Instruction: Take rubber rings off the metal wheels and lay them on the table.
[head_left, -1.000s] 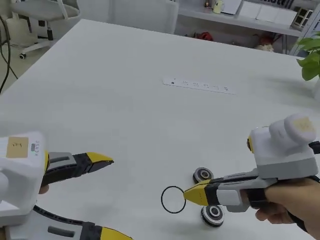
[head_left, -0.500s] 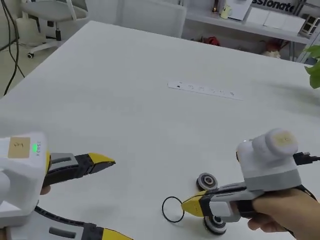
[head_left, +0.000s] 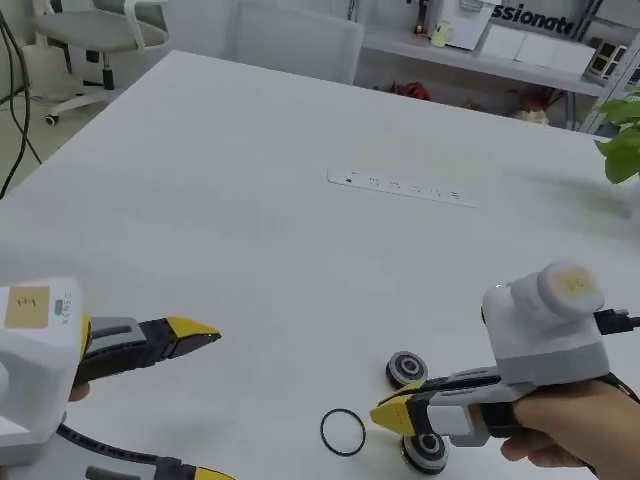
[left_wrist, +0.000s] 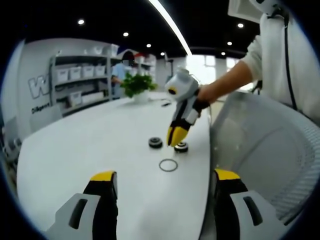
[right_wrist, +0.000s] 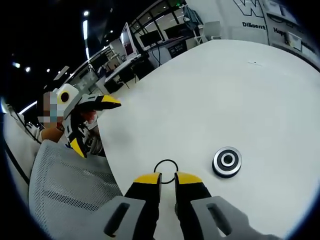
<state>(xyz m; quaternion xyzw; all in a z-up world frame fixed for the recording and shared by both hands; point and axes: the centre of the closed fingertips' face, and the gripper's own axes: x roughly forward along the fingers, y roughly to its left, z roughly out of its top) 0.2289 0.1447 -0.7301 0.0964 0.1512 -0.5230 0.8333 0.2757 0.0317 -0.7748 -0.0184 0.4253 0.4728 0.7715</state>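
One rubber ring (head_left: 343, 432) is seen lying flat on the tabletop (head_left: 250, 230), free of any wheel and just ahead of the tips of the right tongs (head_left: 388, 414). These tongs are drawn almost together, with only a slit between them and nothing gripped, so the ring is judged to be already laid down as the task requires. Two metal wheels are placed close by: the far wheel (head_left: 407, 369) just beside the right tongs and the near wheel (head_left: 425, 450) partly hidden under them. A dark outer band is shown on the far wheel in the right gripper view, so a ring is probably on it; the near wheel cannot be judged. The left tongs (head_left: 200, 400) are held well apart from the work, spread wide and empty, presumably in readiness to steady a wheel. A power strip (head_left: 400, 186) lies far up the tabletop, with a plant (head_left: 622, 140) at the right edge and a chair (head_left: 300, 45) beyond. Nothing is found between the tongs and the wheels.
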